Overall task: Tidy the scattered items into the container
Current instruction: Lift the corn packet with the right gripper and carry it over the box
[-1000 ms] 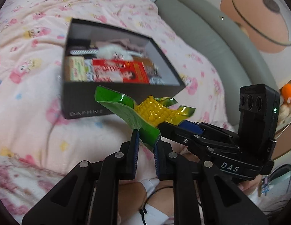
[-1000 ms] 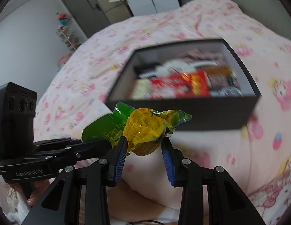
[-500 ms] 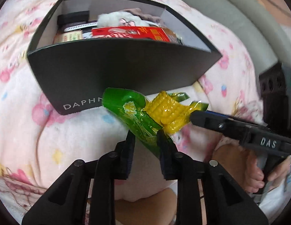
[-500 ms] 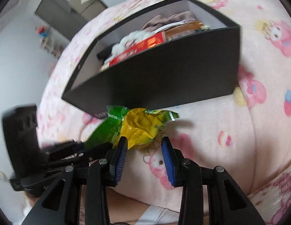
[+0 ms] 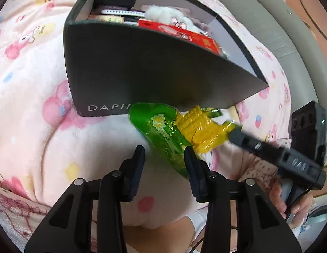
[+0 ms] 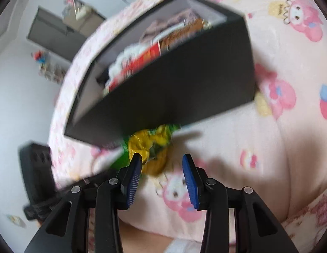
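Left claw [image 5: 163, 158] jaws have just been opening; now released, the green-and-yellow plastic corn packet [image 5: 176, 132] only brushes the right-side pad, left pad clear of it. Right claw [image 6: 161, 164]: yellow end of the packet [image 6: 149, 145] lies against its left finger, gap to the blue right pad; grasp cannot be told, frame blurred. Packet sits low on the pink cartoon-print blanket [image 5: 32, 88], just outside the front wall of the black cardboard box [image 5: 142, 69], which holds a red packet [image 5: 184, 34] and white plush [image 5: 163, 13].

Right tool [image 6: 162, 168] pads apart; corn packet [image 6: 149, 145] touches only the left pad, lying on pink blanket [image 6: 237, 139] against the black box [image 6: 184, 88]. View blurred.
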`<state>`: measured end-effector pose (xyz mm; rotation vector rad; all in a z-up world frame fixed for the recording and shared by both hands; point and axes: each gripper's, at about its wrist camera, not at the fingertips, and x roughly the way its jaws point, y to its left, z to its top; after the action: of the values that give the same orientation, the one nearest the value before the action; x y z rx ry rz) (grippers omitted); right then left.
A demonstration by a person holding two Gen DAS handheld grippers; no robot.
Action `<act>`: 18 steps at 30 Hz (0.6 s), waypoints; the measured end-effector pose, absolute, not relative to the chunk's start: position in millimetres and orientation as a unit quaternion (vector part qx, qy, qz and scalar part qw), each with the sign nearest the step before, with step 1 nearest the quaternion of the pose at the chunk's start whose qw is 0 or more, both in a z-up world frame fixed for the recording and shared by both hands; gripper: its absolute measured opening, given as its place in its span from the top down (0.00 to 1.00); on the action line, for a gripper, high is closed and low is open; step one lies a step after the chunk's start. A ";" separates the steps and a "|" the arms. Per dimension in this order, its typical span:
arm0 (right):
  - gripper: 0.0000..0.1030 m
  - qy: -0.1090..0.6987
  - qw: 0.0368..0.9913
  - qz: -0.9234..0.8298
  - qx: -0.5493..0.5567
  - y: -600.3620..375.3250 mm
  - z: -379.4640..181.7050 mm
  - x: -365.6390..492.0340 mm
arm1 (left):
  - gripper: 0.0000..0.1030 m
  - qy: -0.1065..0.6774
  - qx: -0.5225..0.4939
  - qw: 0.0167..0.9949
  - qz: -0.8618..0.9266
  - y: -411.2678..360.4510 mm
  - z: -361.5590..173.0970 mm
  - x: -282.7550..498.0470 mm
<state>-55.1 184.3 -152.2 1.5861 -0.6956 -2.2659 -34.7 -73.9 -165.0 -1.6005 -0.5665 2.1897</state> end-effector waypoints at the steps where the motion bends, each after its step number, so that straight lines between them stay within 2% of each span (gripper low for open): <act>1: 0.65 -0.233 0.141 -0.784 0.558 183.5 -154.0 -52.1 | 0.62 -0.210 -0.562 0.188 0.778 -76.5 -163.3 -33.3; 5: 0.65 -0.217 0.129 -0.774 0.581 181.5 -158.8 -46.8 | 0.62 -0.251 -0.546 0.191 0.776 -89.3 -160.0 -33.3; 9: 0.65 -0.227 0.150 -0.790 0.549 180.3 -149.6 -47.1 | 0.62 -0.216 -0.573 0.181 0.769 -76.6 -168.3 -35.9; 12: 0.65 -0.236 0.154 -0.766 0.578 176.3 -162.9 -51.4 | 0.62 -0.190 -0.578 0.175 0.774 -69.4 -168.7 -34.3; 18: 0.65 -0.233 0.139 -0.769 0.579 178.9 -163.3 -52.3 | 0.60 -0.207 -0.586 0.174 0.764 -72.3 -172.3 -32.6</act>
<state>-52.3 178.9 -163.3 1.6737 -0.6734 -2.2240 -32.6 -72.3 -172.3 -1.6605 -0.5881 2.1662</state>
